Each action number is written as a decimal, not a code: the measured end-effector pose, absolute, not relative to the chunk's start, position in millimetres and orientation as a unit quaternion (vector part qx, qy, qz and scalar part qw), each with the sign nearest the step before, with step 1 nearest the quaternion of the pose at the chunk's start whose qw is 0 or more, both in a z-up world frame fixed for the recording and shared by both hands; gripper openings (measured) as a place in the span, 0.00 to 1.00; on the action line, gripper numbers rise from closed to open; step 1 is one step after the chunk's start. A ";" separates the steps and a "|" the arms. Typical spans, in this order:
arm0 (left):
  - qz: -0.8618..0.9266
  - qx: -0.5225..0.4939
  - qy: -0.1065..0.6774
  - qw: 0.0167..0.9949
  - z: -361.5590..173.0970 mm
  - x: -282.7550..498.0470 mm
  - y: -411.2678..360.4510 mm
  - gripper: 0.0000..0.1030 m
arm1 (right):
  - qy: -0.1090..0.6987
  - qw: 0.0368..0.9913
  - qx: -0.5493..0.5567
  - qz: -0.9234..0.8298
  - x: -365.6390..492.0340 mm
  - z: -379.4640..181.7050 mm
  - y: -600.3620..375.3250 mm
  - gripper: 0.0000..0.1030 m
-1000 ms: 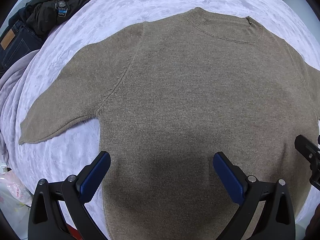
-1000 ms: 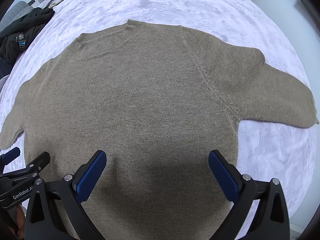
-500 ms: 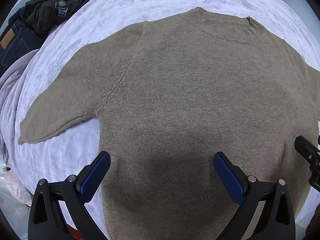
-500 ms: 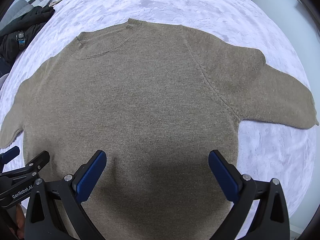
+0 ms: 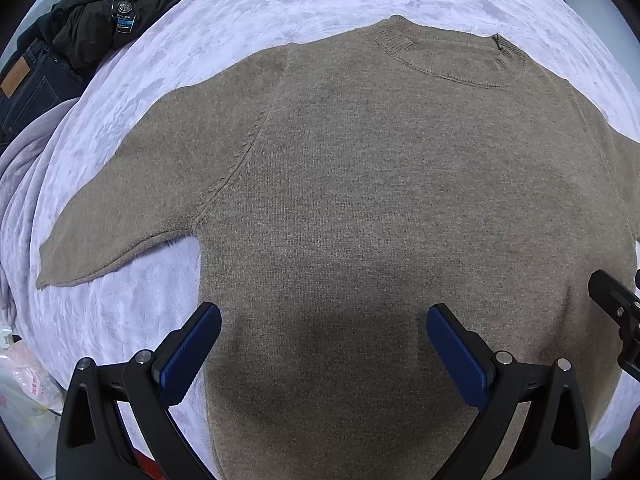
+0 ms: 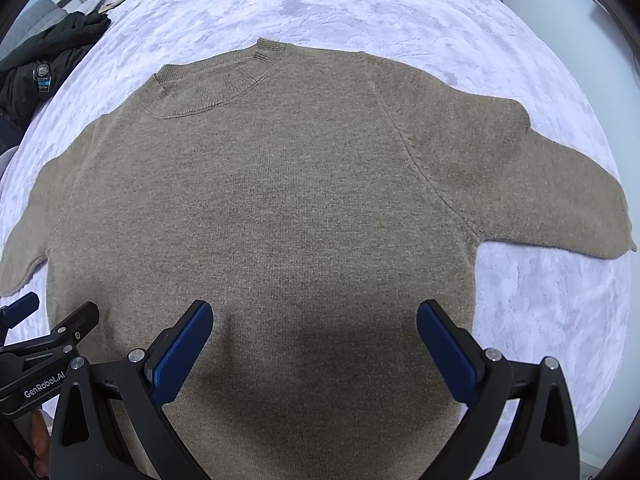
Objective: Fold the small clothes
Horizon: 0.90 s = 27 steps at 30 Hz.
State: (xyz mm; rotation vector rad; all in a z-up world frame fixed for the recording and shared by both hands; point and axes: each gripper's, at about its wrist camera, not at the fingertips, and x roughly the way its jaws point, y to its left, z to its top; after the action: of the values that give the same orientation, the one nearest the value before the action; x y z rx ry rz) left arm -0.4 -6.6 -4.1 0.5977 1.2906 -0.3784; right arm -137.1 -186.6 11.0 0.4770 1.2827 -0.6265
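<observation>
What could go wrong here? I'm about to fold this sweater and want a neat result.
1. The sweater is thick knit; the open left gripper or right gripper might pinch only the top layer.
2. The fluffy blanket could get grabbed with a sleeve.

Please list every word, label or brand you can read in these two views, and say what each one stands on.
"GenRobot.AI": white print on the left gripper, seen at the lower left edge of the right wrist view.
Blue and white tag on the black jacket: too small to read.
Tan patch on the jeans: no legible text.
Red print on the plastic bag: too blurred to read.
The brown sweater shows no text.
</observation>
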 end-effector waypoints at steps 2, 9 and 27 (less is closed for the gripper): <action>-0.178 0.267 0.592 0.739 -4.8 -0.9 -7.3 1.00 | 0.582 0.730 0.217 -0.285 -137.1 11.1 -186.7 0.99; -0.195 0.252 0.601 0.733 -7.5 -1.5 -7.9 1.00 | 0.583 0.730 0.214 -0.286 -139.9 12.2 -187.9 0.99; -0.205 0.245 0.606 0.729 -11.7 -3.2 -10.1 1.00 | 0.588 0.724 0.212 -0.292 -145.0 12.9 -186.4 0.99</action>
State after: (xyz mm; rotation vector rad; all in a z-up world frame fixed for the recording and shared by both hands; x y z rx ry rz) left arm -3.2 -10.1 -11.7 0.5396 1.3346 -0.4510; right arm -145.0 -186.4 12.9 0.4680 1.2986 -0.6449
